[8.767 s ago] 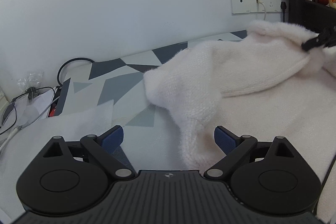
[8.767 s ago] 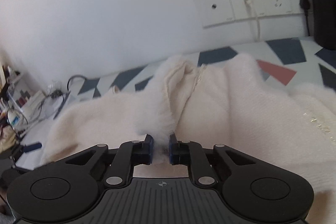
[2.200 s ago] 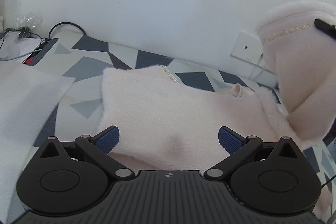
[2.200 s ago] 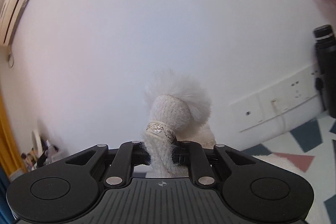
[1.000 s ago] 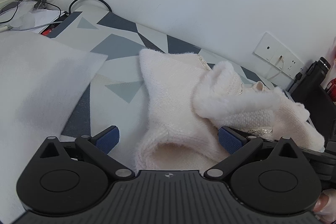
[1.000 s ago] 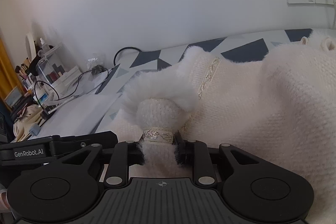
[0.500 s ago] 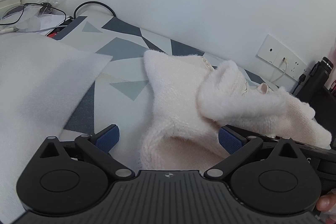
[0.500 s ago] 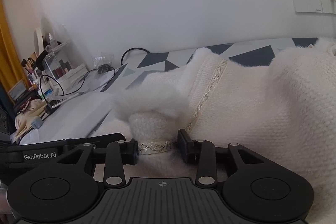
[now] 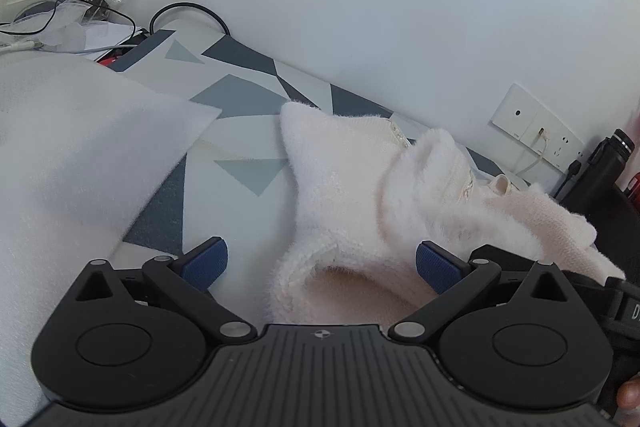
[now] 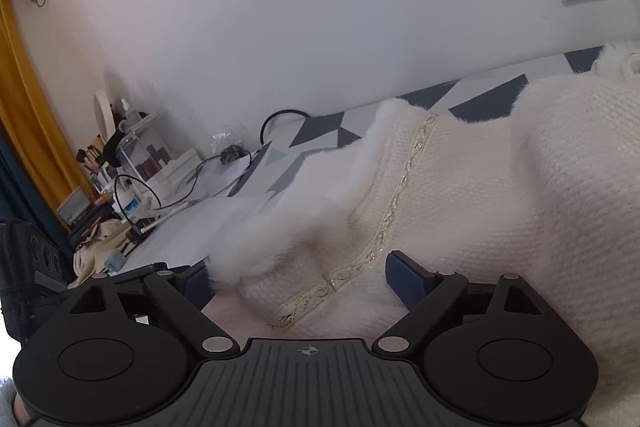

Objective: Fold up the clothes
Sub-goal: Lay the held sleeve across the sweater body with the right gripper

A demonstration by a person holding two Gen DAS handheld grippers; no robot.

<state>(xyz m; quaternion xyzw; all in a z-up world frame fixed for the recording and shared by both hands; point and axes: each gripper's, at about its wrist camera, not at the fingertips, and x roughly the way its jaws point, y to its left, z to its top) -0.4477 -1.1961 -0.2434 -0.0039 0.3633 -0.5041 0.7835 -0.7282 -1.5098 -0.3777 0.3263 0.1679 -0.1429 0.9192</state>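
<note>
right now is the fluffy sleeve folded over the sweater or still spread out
Folded over. The furry-cuffed sleeve lies across the cream sweater body; the right gripper has just been opening, pads clear of the cuff.

Cream fluffy sweater point(image 9: 360, 163) with gold braid trim point(image 10: 404, 183) on grey-triangle-patterned tabletop point(image 9: 240, 99).

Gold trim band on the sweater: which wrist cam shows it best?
Right wrist. The gold trim band runs unbroken down the sweater to between the open right gripper fingers. Left wrist shows only short bits of it behind the fluffy cuff.
</note>
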